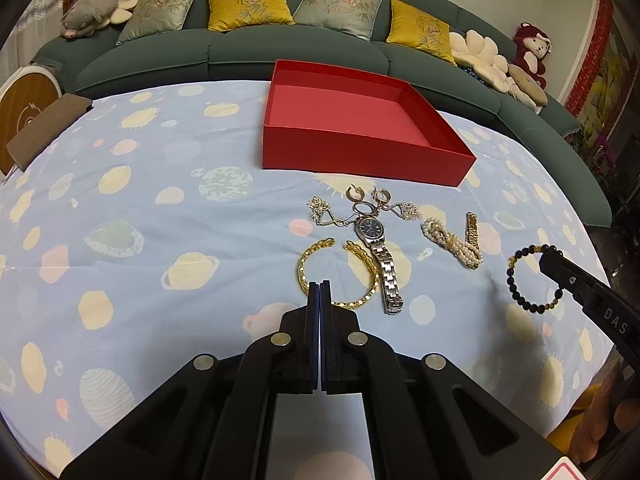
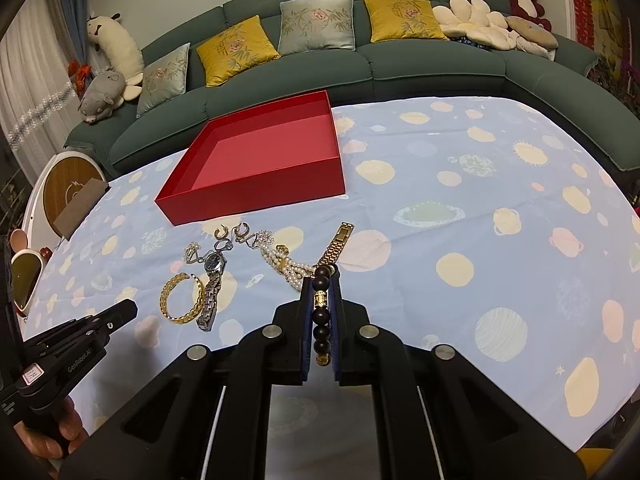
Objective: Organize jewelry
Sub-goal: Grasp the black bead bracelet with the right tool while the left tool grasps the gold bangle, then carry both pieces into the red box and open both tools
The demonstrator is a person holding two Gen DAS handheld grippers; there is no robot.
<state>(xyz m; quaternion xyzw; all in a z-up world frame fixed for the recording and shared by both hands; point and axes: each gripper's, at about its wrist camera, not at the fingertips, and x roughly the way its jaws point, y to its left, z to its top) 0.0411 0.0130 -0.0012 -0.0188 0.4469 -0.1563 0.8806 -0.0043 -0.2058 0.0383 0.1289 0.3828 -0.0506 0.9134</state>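
An empty red box (image 1: 360, 148) (image 2: 256, 188) stands at the far side of the table. In front of it lie a gold bangle (image 1: 372, 280) (image 2: 180, 296), a silver watch (image 1: 380, 256) (image 2: 212, 288), earrings and pendants (image 1: 360, 204) (image 2: 232, 236), a pearl bracelet (image 1: 452, 242) (image 2: 284, 264) and a gold watch band (image 1: 472, 228) (image 2: 336, 244). My right gripper (image 2: 321, 276) (image 1: 552, 260) is shut on a dark bead bracelet (image 2: 321, 320) (image 1: 520, 292) that rests on the cloth. My left gripper (image 1: 320, 284) (image 2: 128, 308) is shut and empty, its tip over the bangle's near rim.
The table wears a blue planet-print cloth (image 1: 160, 240) (image 2: 480, 200). A green sofa (image 1: 280, 44) with cushions and plush toys runs behind it. A round wooden item and a brown card (image 1: 44, 128) sit at the left edge. Sunglasses (image 2: 24, 280) lie at the far left.
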